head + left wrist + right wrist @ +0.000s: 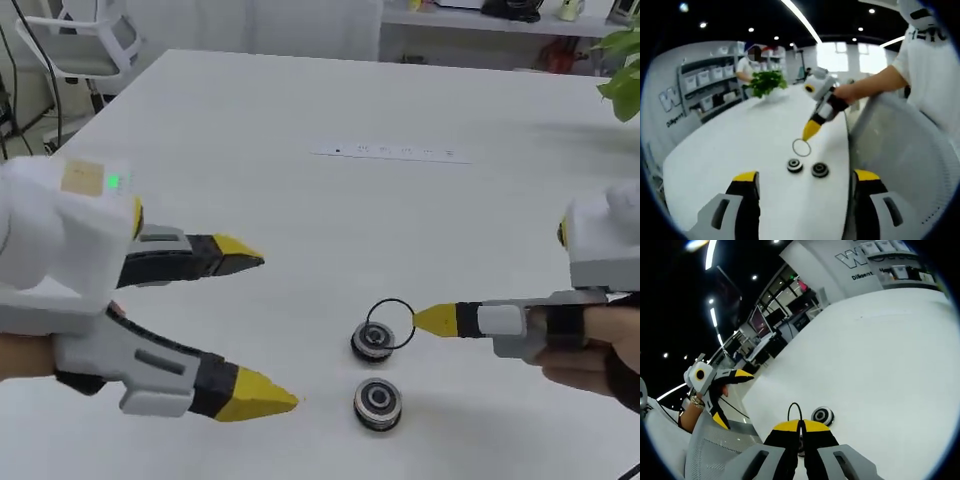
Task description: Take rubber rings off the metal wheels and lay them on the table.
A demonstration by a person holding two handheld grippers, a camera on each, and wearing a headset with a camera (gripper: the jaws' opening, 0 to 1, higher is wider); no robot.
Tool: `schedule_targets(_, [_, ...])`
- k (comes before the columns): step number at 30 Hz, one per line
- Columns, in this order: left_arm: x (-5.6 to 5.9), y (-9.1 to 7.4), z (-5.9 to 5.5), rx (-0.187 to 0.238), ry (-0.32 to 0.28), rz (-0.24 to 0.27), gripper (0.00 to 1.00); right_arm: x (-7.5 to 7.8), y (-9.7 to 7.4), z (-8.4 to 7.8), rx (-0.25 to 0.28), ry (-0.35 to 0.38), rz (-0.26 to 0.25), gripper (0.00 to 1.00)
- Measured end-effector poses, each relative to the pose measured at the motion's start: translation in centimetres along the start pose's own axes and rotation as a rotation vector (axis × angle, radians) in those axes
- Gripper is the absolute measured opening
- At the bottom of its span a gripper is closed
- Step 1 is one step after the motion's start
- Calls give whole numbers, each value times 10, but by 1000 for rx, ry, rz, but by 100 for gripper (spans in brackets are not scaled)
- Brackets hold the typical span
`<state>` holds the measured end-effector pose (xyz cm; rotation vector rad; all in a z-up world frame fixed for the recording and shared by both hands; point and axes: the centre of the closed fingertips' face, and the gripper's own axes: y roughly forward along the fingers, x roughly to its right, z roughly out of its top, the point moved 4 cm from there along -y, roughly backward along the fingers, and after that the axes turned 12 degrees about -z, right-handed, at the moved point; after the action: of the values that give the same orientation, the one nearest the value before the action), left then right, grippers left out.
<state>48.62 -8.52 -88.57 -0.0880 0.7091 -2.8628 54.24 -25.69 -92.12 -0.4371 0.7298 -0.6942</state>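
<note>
While the right gripper (425,320), jaws closed, pinches one rubber ring (390,300) just by the far metal wheel (372,342), not yet on the table (300,190), the wide-open left gripper (278,331) holds nothing and the near wheel (378,400) seems untouched.

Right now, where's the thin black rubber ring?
Head view, centre-right: the rubber ring hangs pinched in the shut right gripper, beside the farther metal wheel.

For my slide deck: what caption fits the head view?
Right gripper shut on a rubber ring by two metal wheels; left gripper open.
</note>
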Motion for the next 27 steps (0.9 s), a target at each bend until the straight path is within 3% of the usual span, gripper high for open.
schedule_targets(6, [4,-10,-12,50,-73,71,83,-6,-4,7,35,-12,5,0])
schedule_targets(12, [11,-7,-23,52,-125,83,89,-16,-4,17,74,-10,29,0])
schedule_targets(22, [16,-6,-36,87,-194,96,93,-41,4,24,59,-51,67,0])
schedule_targets(27, [12,-7,-44,56,-203,128,96,-55,20,26,26,-84,88,0])
